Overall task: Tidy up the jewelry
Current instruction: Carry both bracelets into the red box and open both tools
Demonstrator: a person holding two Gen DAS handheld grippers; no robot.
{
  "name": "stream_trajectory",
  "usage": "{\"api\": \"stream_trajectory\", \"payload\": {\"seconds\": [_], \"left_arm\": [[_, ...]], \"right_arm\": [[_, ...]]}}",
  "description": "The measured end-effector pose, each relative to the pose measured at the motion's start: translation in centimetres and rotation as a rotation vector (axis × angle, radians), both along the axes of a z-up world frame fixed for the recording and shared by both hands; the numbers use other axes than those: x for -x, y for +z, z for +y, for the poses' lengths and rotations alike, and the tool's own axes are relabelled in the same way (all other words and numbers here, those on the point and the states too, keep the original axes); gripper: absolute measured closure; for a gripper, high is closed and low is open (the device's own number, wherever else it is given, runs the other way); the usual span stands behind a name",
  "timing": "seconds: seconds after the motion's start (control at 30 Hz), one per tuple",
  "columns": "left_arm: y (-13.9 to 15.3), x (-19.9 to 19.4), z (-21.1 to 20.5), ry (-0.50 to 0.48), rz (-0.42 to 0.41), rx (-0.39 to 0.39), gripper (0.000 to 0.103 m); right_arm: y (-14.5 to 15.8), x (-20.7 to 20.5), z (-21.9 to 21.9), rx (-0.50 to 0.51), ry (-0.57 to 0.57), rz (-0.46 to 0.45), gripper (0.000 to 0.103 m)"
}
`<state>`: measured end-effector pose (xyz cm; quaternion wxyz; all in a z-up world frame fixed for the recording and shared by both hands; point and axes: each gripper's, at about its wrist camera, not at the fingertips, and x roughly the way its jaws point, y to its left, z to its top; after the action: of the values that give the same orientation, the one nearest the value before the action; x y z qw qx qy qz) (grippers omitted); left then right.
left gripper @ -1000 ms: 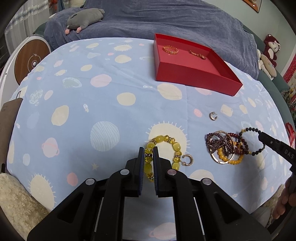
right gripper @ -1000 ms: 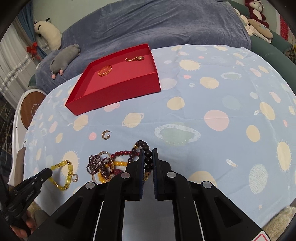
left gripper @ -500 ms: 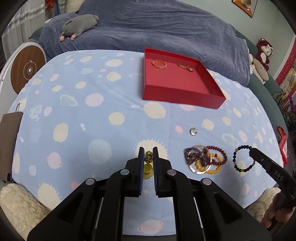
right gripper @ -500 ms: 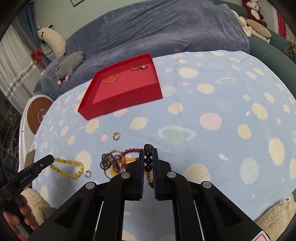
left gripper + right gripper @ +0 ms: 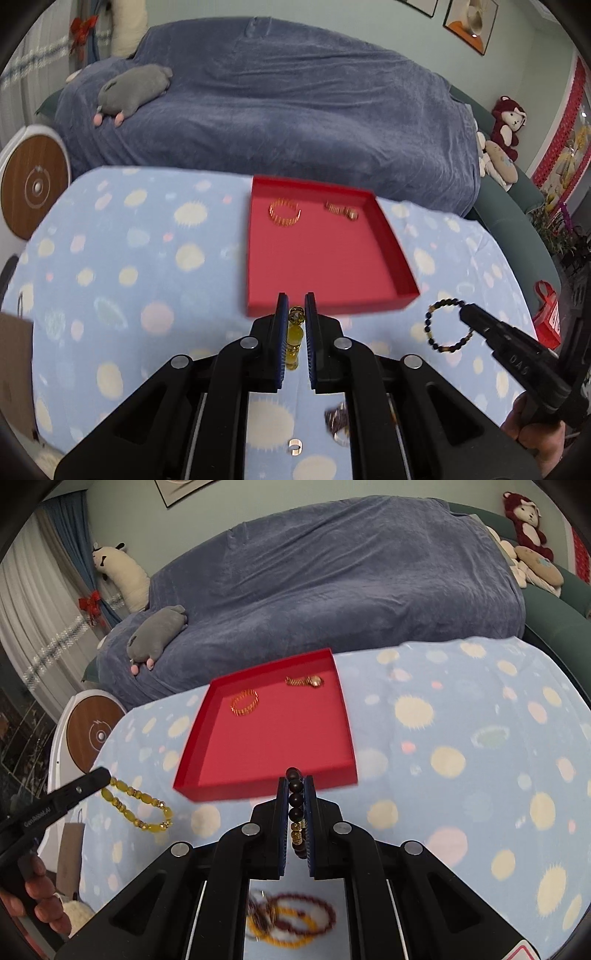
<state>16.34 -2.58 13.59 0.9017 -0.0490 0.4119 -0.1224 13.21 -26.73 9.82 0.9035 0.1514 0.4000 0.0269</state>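
My left gripper [image 5: 295, 308] is shut on a yellow bead bracelet [image 5: 294, 338] and holds it in the air just short of the near wall of the red tray [image 5: 332, 304]. My right gripper [image 5: 296, 786] is shut on a dark bead bracelet [image 5: 296, 805], also lifted, near the tray's front wall [image 5: 266, 788]. The yellow bracelet hangs from the left gripper in the right wrist view [image 5: 138, 806]; the dark one hangs from the right gripper in the left wrist view [image 5: 445, 325]. A gold bracelet [image 5: 284, 212] and a gold chain piece [image 5: 341, 210] lie in the tray.
A tangle of red, purple and orange bracelets [image 5: 291, 917] lies on the spotted blue tablecloth [image 5: 461, 738] below my right gripper. A small silver ring [image 5: 294, 446] lies on the cloth. A blue-covered sofa [image 5: 295, 110] with a grey plush toy [image 5: 133, 90] stands behind the table.
Both grippers have lifted their bracelets off the cloth and moved forward toward the red tray. The tangle of other bracelets stays on the cloth.
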Motion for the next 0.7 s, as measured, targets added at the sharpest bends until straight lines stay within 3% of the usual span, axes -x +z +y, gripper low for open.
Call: {"api": "stream_trajectory", "payload": {"seconds": [0.27,0.7], "left_arm": [[1.6,-7.2,-2.0,-0.011,-0.038,0.008,0.094],[-4.8,-16.4,-4.9,-0.029,0.091,0.022,0.094]], "right_arm": [[0.3,-7.6,0.5,-0.001,0.033,-0.01,0.096],[-3.5,-17.5,1.4,-0.019,0.065,0.063,0.096]]}}
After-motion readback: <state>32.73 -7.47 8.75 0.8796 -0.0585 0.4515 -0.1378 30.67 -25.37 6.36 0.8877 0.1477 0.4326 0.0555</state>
